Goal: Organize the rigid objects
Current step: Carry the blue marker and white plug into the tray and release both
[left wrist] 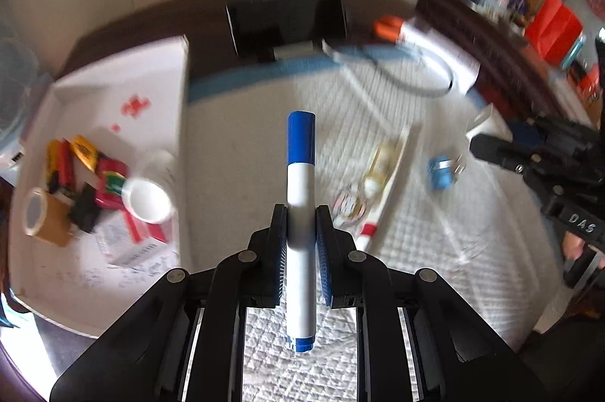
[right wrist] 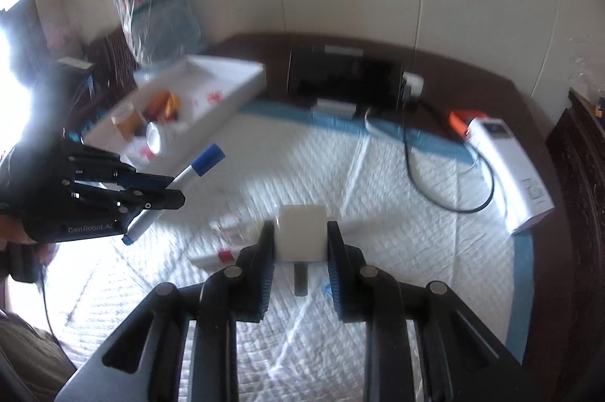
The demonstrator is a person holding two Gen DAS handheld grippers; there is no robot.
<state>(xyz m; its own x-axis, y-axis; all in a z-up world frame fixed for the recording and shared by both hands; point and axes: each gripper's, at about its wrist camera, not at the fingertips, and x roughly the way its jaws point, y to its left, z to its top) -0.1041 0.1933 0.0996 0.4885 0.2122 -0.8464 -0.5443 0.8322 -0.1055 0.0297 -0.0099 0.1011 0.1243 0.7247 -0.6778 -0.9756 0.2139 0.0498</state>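
My left gripper (left wrist: 300, 214) is shut on a white marker with a blue cap (left wrist: 300, 175), held above the quilted white mat (left wrist: 435, 232). The same marker (right wrist: 189, 175) shows in the right wrist view, slanting through the left gripper (right wrist: 170, 194). My right gripper (right wrist: 300, 239) is shut on a white plug adapter (right wrist: 301, 232) whose metal prong hangs below it. In the left wrist view the right gripper (left wrist: 487, 145) reaches in from the right edge. A white tray (left wrist: 113, 92) on the left holds a tape roll (left wrist: 39, 216), a white cup (left wrist: 147, 201) and several small colourful items.
On the mat lie a small blue object (left wrist: 440, 171), a round badge (left wrist: 349, 207) and a long white box (left wrist: 393, 175). A black device (right wrist: 344, 78), a dark cable (right wrist: 446, 175), an orange item (right wrist: 463, 120) and a white box (right wrist: 510, 167) sit toward the back and right. A plastic bag (right wrist: 151, 12) stands behind the tray.
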